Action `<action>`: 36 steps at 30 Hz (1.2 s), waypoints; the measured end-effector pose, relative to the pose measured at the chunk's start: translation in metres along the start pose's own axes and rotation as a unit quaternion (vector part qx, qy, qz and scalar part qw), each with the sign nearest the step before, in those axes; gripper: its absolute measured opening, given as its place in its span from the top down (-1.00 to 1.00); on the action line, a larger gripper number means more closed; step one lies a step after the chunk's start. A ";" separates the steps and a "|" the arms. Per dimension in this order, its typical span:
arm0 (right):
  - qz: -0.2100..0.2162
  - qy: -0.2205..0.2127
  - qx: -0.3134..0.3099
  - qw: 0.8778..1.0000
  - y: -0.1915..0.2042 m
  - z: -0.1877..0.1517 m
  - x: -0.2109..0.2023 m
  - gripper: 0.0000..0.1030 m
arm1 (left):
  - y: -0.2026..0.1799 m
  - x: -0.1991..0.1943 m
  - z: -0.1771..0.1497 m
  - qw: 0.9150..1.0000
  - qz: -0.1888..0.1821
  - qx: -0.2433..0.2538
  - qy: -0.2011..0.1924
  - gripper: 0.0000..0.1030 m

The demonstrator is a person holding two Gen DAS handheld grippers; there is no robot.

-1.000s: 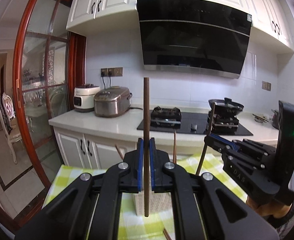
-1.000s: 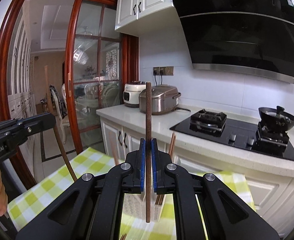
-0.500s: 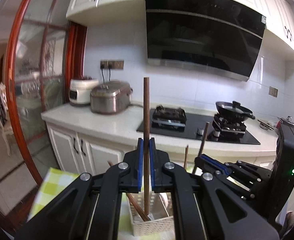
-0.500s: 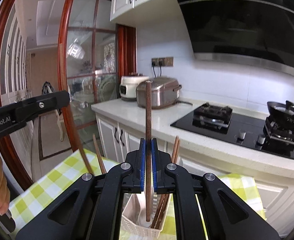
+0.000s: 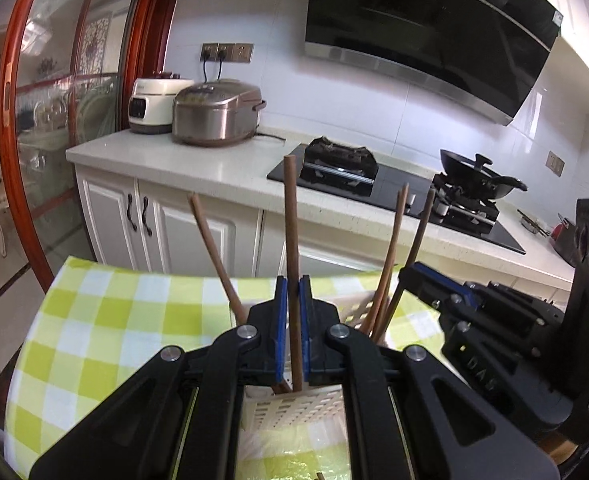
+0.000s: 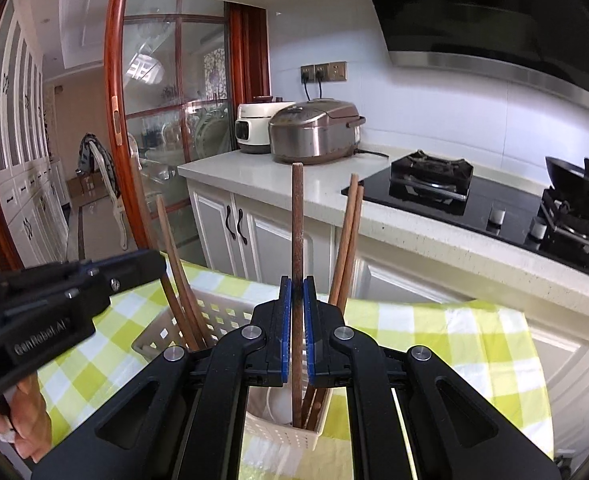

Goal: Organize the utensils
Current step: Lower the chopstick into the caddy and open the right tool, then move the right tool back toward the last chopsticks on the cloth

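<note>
Left gripper (image 5: 293,334) clamps one brown chopstick (image 5: 292,264) upright between its blue pads, lower tip down inside the white slotted basket (image 5: 294,410). Right gripper (image 6: 297,330) likewise pinches a second chopstick (image 6: 297,240), held vertical, its tip reaching into the same basket (image 6: 214,316). Other chopsticks already lean in the basket: a pair (image 6: 346,248) angled right, more (image 6: 172,264) angled left. Basket sits on a green-and-white checked tablecloth (image 5: 106,320). Behind: white counter (image 5: 198,164), steel rice cooker (image 5: 216,114), black stove (image 5: 394,184), dark pan (image 5: 476,170). Each gripper shows at the edge of the other's view.
</note>
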State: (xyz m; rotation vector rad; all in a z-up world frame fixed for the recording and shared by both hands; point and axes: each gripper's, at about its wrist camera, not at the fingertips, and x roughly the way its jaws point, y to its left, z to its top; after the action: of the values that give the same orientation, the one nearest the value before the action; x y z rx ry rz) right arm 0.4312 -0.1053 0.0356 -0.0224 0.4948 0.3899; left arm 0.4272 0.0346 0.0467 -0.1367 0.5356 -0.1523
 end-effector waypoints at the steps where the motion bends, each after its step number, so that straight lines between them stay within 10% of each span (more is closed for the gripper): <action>1: 0.001 0.003 0.003 1.000 -0.001 -0.001 0.001 0.87 | 0.001 0.002 -0.002 1.000 0.003 -0.001 0.003 0.88; 9: -0.013 -0.012 0.010 1.000 -0.006 0.003 -0.022 0.40 | 0.017 -0.014 -0.007 0.999 0.034 -0.011 -0.006 0.49; 20: -0.022 -0.028 0.016 0.999 -0.006 -0.017 -0.082 0.36 | 0.025 -0.096 -0.026 0.992 0.101 -0.010 -0.071 -0.77; 36: -0.002 0.051 0.046 0.998 0.020 -0.124 -0.100 -0.22 | 0.015 -0.127 -0.139 0.990 0.137 0.032 -0.030 -0.90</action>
State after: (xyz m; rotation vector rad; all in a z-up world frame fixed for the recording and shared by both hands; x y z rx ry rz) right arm 0.2861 -0.1367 -0.0250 0.0457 0.6126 0.3632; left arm 0.2492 0.0592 -0.0115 -0.0036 0.4841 0.1022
